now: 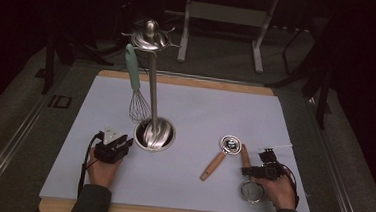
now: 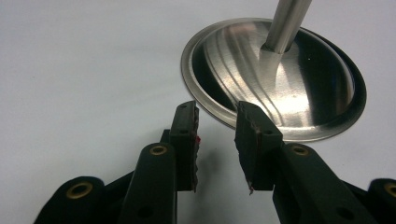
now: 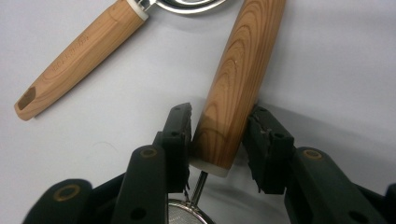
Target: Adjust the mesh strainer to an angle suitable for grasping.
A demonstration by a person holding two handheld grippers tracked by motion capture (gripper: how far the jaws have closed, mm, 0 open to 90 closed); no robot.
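Fingers of the right gripper (image 3: 219,140) stand either side of a wooden handle (image 3: 238,79), near its white-capped end: the left pad touches the wood, while the right pad looks a shade clear of it, though the angle makes that hard to judge. This handle belongs to a small strainer (image 1: 252,190) whose mesh bowl lies on the white mat (image 1: 200,112) just in front of the person's right hand (image 1: 280,190), the handle pointing away from the person. Beside it, close by its far end, lies a second wooden-handled utensil (image 1: 213,165) with a round metal head (image 1: 231,143), angled toward the mat's middle. On the other side, the left gripper (image 2: 217,140) rests on the mat with its jaws parted by a narrow gap and nothing between them, its tips just short of the rim of a round steel base (image 2: 289,88). From that base rises a tall steel stand (image 1: 152,83) topped with hooks, and a whisk (image 1: 136,90) with a pale green handle hangs from one of them.
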